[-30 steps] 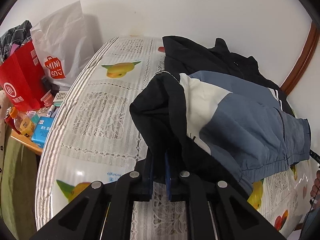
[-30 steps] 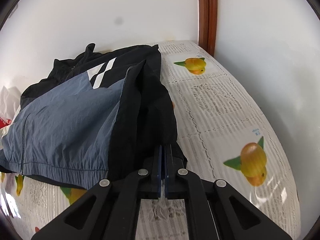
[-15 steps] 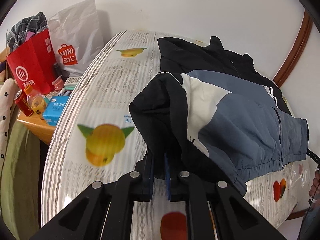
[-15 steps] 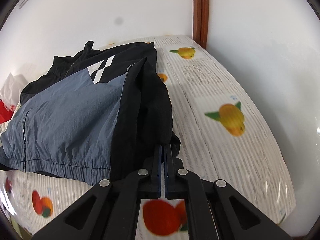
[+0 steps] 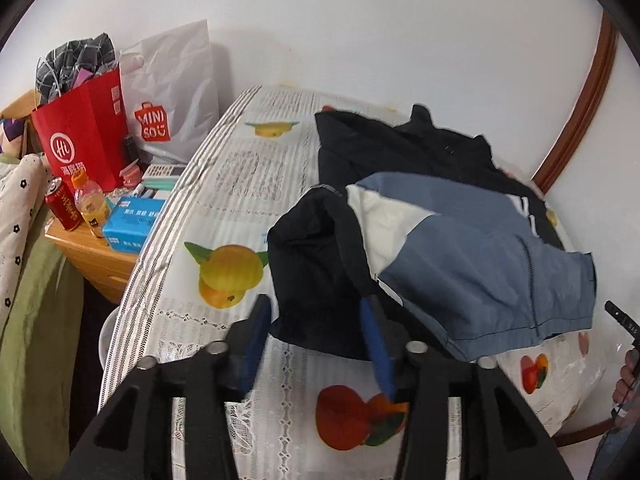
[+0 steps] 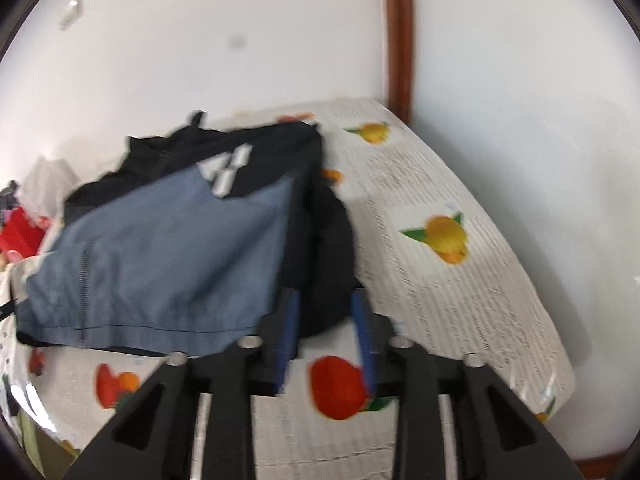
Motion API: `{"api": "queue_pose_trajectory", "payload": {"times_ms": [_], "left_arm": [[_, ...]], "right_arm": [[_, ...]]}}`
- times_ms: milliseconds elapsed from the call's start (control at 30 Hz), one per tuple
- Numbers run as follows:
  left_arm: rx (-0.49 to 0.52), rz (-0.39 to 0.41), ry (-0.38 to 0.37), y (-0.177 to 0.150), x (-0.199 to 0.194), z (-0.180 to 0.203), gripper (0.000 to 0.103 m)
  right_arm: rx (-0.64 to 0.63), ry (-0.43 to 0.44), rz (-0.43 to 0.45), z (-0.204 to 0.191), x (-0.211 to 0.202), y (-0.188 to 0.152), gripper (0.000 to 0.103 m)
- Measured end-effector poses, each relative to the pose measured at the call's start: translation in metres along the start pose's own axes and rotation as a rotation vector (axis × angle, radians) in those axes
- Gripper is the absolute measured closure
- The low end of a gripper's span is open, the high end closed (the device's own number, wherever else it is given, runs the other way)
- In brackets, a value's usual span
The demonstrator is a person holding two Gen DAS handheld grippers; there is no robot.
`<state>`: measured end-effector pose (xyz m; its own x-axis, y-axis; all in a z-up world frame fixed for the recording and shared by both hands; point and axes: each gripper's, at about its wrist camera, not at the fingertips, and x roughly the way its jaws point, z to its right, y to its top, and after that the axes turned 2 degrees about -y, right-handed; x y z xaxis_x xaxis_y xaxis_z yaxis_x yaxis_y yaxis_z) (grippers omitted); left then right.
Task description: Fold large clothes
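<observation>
The left tongs (image 5: 316,332) are matte black, angular plastic arms with triangular cut-outs and four round silver screw heads across their top. Their fingers (image 5: 256,330) carry blue pads. The right tongs (image 6: 325,322) match: black arms, silver screws, blue-padded fingers (image 6: 289,320), blurred in this view.

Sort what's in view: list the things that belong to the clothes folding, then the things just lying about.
Belongs to the job:
- jacket, partly folded on the table
- left tool, open
- right tool, open

Just lying about:
- red paper bag
- white shopping bag
- red can
- orange drink bottle
- blue tissue pack
</observation>
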<state>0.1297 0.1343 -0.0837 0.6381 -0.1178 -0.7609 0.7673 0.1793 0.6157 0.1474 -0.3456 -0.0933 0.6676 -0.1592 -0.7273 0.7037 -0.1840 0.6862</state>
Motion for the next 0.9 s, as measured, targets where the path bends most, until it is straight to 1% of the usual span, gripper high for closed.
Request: {"api": "queue_pose_trajectory", "payload": {"times_ms": [67, 200, 333, 467, 533, 633, 700, 733, 767, 833, 900], "left_arm": [[0.006, 0.019, -0.029, -0.002, -0.007, 0.006, 0.051], [-0.004, -0.010, -0.118, -0.007, -0.005, 0.016, 0.051], [0.012, -0.053, -0.120, -0.012, 0.011, 0.026, 0.051], [0.015, -0.131, -0.129, -0.019, 0.034, 0.032, 0.051], [0.018, -0.152, -0.127, -0.021, 0.042, 0.035, 0.051], [0.014, -0.171, -0.117, -0.023, 0.049, 0.035, 0.051], [0.000, -0.169, -0.124, -0.023, 0.049, 0.032, 0.065], [-0.006, -0.169, -0.129, -0.023, 0.048, 0.031, 0.076], [-0.009, -0.169, -0.139, -0.022, 0.046, 0.031, 0.080], [-0.007, -0.150, -0.149, -0.020, 0.038, 0.031, 0.084], [0.006, -0.116, -0.149, -0.015, 0.028, 0.033, 0.086]], "right_arm": [[-0.011, 0.028, -0.002, -0.011, 0.003, -0.004, 0.063], [-0.024, 0.038, -0.031, -0.025, 0.017, -0.011, 0.063], [-0.014, 0.016, -0.043, -0.031, 0.029, -0.016, 0.063], [-0.011, -0.002, -0.056, -0.035, 0.036, -0.020, 0.063], [-0.016, -0.019, -0.055, -0.036, 0.039, -0.020, 0.064], [-0.022, -0.022, -0.052, -0.040, 0.039, -0.021, 0.075], [-0.036, -0.019, -0.043, -0.043, 0.037, -0.022, 0.086], [-0.041, -0.015, -0.041, -0.044, 0.035, -0.021, 0.088], [-0.046, -0.005, -0.032, -0.045, 0.031, -0.020, 0.092], [-0.039, 0.016, 0.003, -0.045, 0.019, -0.017, 0.094], [-0.026, 0.037, 0.035, -0.044, 0.010, -0.011, 0.095]]}}
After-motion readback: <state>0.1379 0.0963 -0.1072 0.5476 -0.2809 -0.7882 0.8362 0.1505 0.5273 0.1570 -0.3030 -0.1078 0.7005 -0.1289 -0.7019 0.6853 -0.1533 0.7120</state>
